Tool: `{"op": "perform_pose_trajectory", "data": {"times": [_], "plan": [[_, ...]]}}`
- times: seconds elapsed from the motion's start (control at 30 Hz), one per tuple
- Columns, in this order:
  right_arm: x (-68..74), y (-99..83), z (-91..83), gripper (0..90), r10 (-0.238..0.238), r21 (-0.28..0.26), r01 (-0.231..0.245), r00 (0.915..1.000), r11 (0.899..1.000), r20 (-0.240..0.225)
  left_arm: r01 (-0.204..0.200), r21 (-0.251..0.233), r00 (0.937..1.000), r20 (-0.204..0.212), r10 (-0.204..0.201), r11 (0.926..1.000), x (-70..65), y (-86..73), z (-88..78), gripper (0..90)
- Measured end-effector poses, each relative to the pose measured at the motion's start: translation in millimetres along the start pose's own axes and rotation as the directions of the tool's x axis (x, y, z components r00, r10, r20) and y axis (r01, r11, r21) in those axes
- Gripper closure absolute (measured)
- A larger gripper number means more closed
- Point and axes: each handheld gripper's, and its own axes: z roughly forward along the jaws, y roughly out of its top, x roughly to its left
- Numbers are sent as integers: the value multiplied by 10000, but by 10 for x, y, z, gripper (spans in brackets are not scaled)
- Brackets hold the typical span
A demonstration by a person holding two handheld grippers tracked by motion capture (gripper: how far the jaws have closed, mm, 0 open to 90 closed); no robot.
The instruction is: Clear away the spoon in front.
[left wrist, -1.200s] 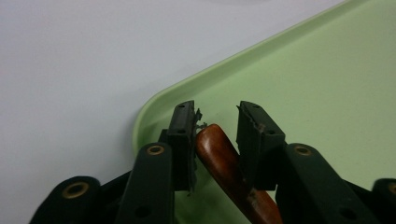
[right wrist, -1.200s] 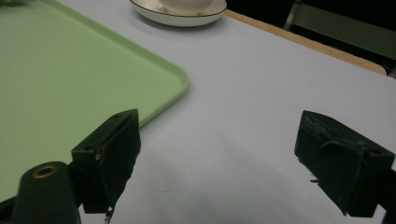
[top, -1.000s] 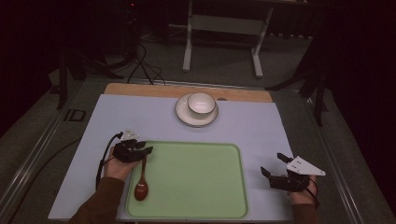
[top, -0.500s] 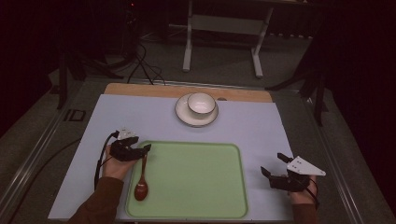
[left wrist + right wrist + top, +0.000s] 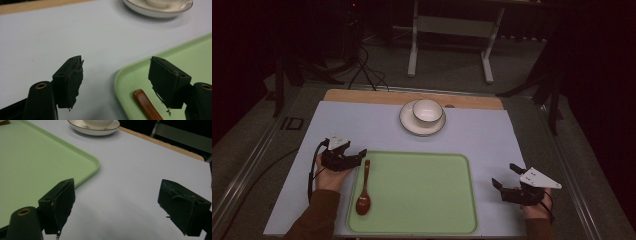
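Note:
A brown wooden spoon (image 5: 363, 192) lies along the left edge of the green tray (image 5: 422, 190), bowl end toward me. My left gripper (image 5: 354, 157) hovers at the tip of the handle. Its jaws have just been opening and now stand wide apart. In the left gripper view the handle tip (image 5: 146, 105) lies on the tray (image 5: 180, 55) close to the right-hand jaw, and neither pad of my left gripper (image 5: 116, 77) presses on it. My right gripper (image 5: 505, 179) rests open on the mat right of the tray, nothing between its jaws (image 5: 117, 202).
A white bowl (image 5: 427, 110) sits on a white saucer (image 5: 408, 122) at the back middle of the pale blue mat (image 5: 362, 125). The saucer's rim (image 5: 155, 11) shows ahead of the left gripper. A wooden strip (image 5: 362, 95) edges the table's far side.
The left gripper's jaws have spread apart and released the spoon handle, and the hand has drawn slightly left. The spoon stays on the tray. The right gripper has not moved.

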Motion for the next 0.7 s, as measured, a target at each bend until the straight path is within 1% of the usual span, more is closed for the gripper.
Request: {"op": "perform_pose_trajectory", "data": {"times": [0.17,0.27,0.37,0.53,0.6,0.7], "plan": [[-8,1,-11,142,40,-83,-40,10000,10000,23,-32,-412,9999,-127,27,9991,22,8,-111,282],[-12,1,-19,142,51,-139,-50,10000,9999,49,-30,-755,9998,-195,15,9971,32,14,-202,285],[-20,1,-27,142,100,-208,-98,9999,9997,84,-39,-1147,9996,-277,7,9934,43,12,-326,288],[-26,2,-46,142,206,-293,-201,9997,9994,137,-84,-1424,9993,-377,31,9898,76,-9,-472,294],[-37,1,-52,142,187,-348,-181,9997,9992,167,-88,-1516,9992,-399,28,9884,90,-30,-524,295],[-47,0,-66,142,283,-436,-272,9993,9987,229,-62,-1649,9990,-438,-11,9863,105,-66,-589,296]]}}
